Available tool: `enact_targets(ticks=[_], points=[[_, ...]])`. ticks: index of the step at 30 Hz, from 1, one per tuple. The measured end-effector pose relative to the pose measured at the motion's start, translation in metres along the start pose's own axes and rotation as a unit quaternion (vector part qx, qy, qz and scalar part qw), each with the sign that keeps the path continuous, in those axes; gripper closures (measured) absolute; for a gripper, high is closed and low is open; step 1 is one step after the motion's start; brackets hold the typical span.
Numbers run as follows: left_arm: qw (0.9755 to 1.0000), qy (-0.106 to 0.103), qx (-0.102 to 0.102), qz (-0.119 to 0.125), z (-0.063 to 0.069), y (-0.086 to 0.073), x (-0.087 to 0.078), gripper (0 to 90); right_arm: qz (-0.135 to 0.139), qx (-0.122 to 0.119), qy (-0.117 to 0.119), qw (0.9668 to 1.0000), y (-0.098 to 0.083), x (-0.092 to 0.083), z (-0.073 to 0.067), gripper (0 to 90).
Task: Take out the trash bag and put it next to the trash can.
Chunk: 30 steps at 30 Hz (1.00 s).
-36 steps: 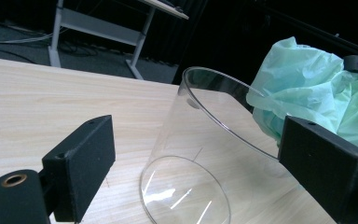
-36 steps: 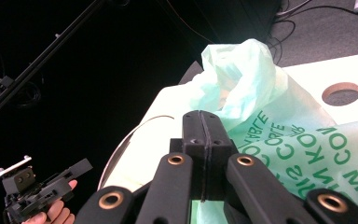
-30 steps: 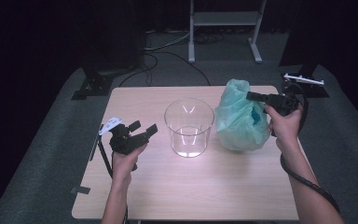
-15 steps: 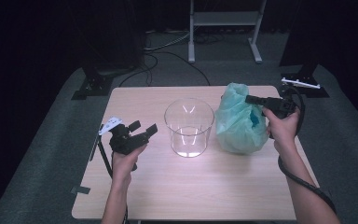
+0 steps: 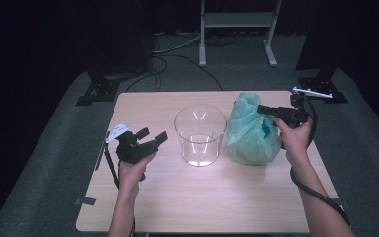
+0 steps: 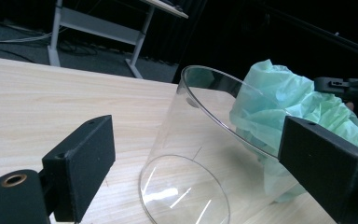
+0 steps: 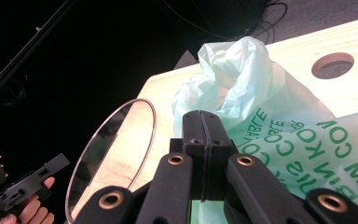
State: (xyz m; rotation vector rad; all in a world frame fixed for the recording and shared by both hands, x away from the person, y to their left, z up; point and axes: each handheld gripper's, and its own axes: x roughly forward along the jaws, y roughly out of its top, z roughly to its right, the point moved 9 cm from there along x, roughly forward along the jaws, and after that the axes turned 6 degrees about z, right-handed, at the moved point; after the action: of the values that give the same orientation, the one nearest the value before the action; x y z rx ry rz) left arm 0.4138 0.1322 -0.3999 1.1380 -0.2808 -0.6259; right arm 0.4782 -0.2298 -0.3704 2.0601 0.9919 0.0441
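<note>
So far little is done. The green bag (image 5: 250, 132) sits on the counter (image 5: 202, 197) beside the empty clear tub (image 5: 200, 134). The right tool (image 7: 204, 135) is pinched together at the bag's top, maybe touching it. The left tool (image 5: 150, 138) waits wide apart.

High view: fixed overhead, facing forward and down; whole wooden table (image 5: 202, 207) seen from a distance, floor beyond.

Left gripper view: low, near the tabletop, looking close across at the clear glass cylinder (image 6: 200, 154) and the green plastic bag (image 6: 303, 107) behind it.

Right gripper view: close above the bag (image 7: 279, 121), angled down over it.

Shared by all three views: cylinder, bag, tabletop.
</note>
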Motion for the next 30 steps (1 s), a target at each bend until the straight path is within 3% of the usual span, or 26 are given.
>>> enact_targets(ticks=[30], points=[[1.0000,-0.002,-0.001,0.000,0.001,0.000,0.000,9.9,-0.024,0.002,-0.009,0.9997,-0.023,0.026,0.012,90.0]])
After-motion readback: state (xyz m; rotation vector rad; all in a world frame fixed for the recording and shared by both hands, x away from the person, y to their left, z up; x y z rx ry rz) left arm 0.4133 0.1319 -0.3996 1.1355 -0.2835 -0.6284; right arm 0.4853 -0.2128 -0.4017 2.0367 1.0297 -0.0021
